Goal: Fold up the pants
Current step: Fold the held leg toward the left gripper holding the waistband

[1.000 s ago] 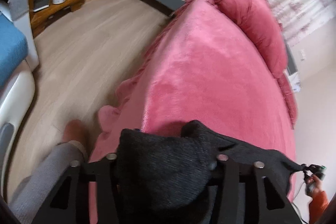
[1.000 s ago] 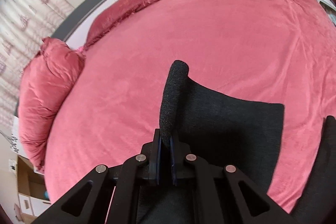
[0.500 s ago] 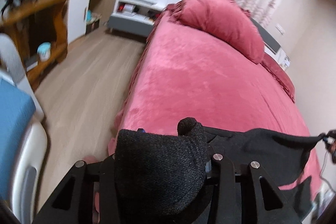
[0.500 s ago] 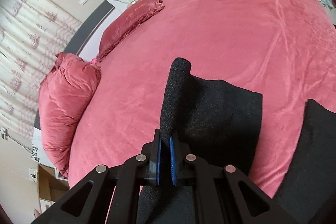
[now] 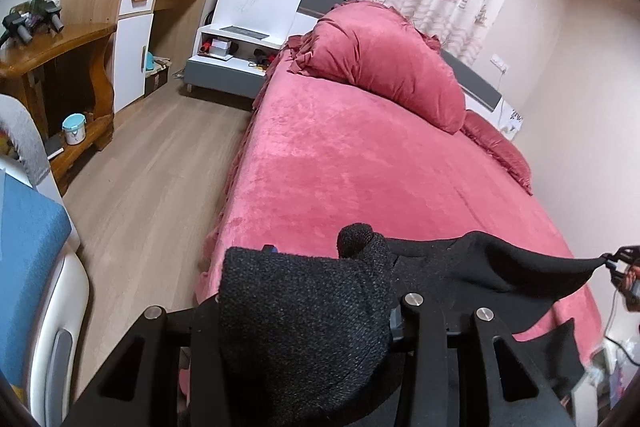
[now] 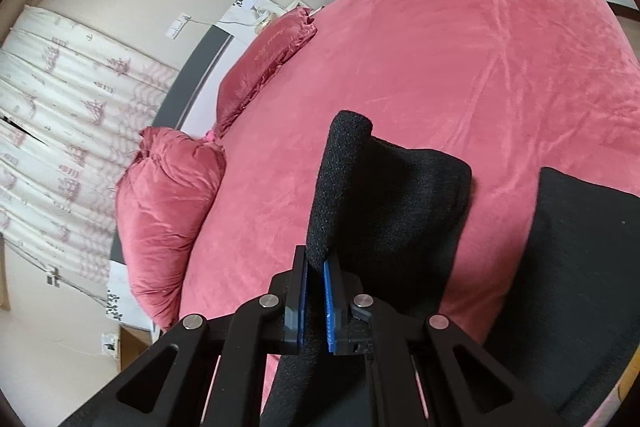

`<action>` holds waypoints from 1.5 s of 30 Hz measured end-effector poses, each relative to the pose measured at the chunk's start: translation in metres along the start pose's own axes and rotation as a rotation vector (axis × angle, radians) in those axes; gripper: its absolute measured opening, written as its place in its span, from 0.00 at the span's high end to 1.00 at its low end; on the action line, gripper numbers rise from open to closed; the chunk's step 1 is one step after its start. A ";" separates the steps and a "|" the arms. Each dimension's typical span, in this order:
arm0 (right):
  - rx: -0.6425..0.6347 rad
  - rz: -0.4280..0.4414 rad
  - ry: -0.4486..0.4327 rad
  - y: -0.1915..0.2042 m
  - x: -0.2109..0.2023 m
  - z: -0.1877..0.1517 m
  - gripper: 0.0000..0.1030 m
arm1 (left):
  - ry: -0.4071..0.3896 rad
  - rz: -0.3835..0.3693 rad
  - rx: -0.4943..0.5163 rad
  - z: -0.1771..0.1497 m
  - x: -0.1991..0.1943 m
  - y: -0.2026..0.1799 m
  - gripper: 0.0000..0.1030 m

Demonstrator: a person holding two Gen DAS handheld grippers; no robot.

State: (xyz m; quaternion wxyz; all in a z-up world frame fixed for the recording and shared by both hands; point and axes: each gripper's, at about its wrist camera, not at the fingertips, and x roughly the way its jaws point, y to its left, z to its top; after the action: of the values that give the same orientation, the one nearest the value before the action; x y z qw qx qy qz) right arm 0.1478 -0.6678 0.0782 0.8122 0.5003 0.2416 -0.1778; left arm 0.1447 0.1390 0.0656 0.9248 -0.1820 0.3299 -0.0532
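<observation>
- Left wrist view: the left claw (image 5: 320,307) is buried under a bunched fold of the black pants (image 5: 472,267), so its tips are hidden. The cloth drapes over and hangs from it, so I judge it pinches the fabric, though I cannot tell the jaw gap for sure.
- From that bunch the pants run as a taut edge across to the right claw (image 5: 618,263), small at the far right edge, which pinches the other corner. The garment hangs in the air above the near end of the bed (image 5: 360,163), with more cloth drooping below the edge.
- A large red pillow (image 5: 392,67) sits well apart at the head of the bed; a wooden desk (image 5: 60,43) stands across the floor.
- Right wrist view: the right claw (image 6: 316,303) is pressed together on a rolled edge of the pants (image 6: 392,203), the blue pads squeezing the cloth between them. A second dark panel of the garment fills the right side.
- Step in hand, as I read it: the pants are lifted by 2 corners and held spread, ahead of laying them out.
- Next move calls for lowering both claws together onto the bed, keeping the edge taut so the cloth lands flat and unwrinkled before any fold.
</observation>
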 end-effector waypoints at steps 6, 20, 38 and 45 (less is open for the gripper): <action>0.004 0.054 -0.006 -0.022 -0.042 -0.004 0.94 | -0.034 -0.079 -0.051 -0.011 -0.031 0.011 0.59; 0.239 -0.032 -0.013 -0.210 -0.070 -0.022 0.94 | 0.075 -0.085 0.146 -0.110 -0.046 0.024 0.56; 0.409 0.056 -0.009 -0.283 -0.031 -0.042 0.47 | 0.126 -0.046 -0.031 -0.126 -0.037 0.038 0.45; 0.303 -0.011 -0.022 -0.228 -0.034 0.005 0.94 | 0.138 -0.037 -0.021 -0.108 -0.031 0.026 0.57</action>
State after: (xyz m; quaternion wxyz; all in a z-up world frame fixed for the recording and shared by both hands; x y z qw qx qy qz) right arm 0.0001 -0.7707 -0.0665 0.7290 0.6139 0.2057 -0.2222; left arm 0.0520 0.1367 -0.0035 0.8966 -0.1936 0.3902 -0.0794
